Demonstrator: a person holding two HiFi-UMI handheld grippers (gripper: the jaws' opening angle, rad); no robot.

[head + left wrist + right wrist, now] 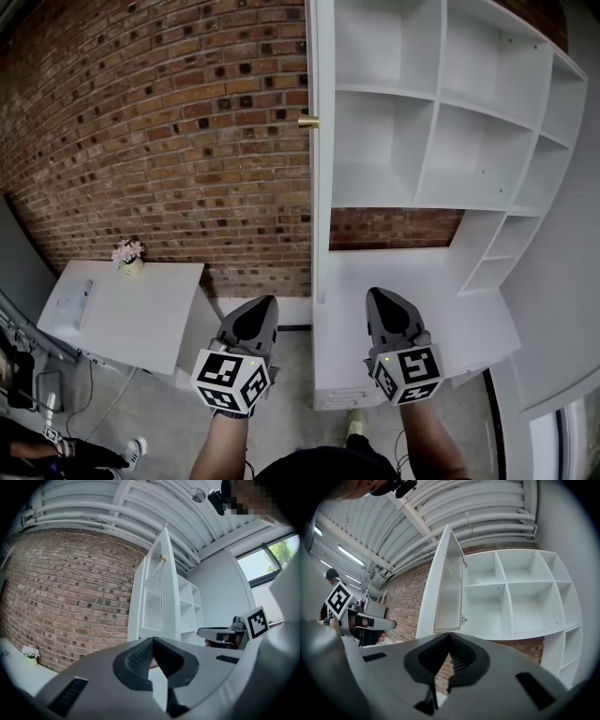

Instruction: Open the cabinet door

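**Step:** opening looks done, judging by how things lie. The tall white cabinet door w/ ribbed inset panel (pixel 320 141) stands swung out, edge-on in head view. It sits up and fwd of both tongs, approx midway btw them. Its small brass knob (pixel 308 121) sticks out on the left-tongs side. The white open-shelf cabinet (pixel 441 112) is exposed up and fwd-right of the right tongs; its compartments look bare.

**Tongs:** left tongs (pixel 266 302) are clenched, nothing btw jaws. Right tongs (pixel 379 294) are clenched too and empty. Both are well apart from the door; neither touches the knob.

**Next (judgement):** nothing more req'd unless a wider swing is wanted. If so, re-take the knob and follow the hinge arc.

**Edges/room:**
- The door's free edge and lower corner hang above the tongs; this is the main snag.
- The red brick wall (pixel 169 141) fwd of the left tongs would likely limit further swing.
- A white desk top (pixel 478 328) lies beneath the right tongs.
- A white side table (pixel 131 319) w/ a small flower pot (pixel 129 260) sits left of the left tongs.
- Grey floor (pixel 295 375) btw the tongs is open.
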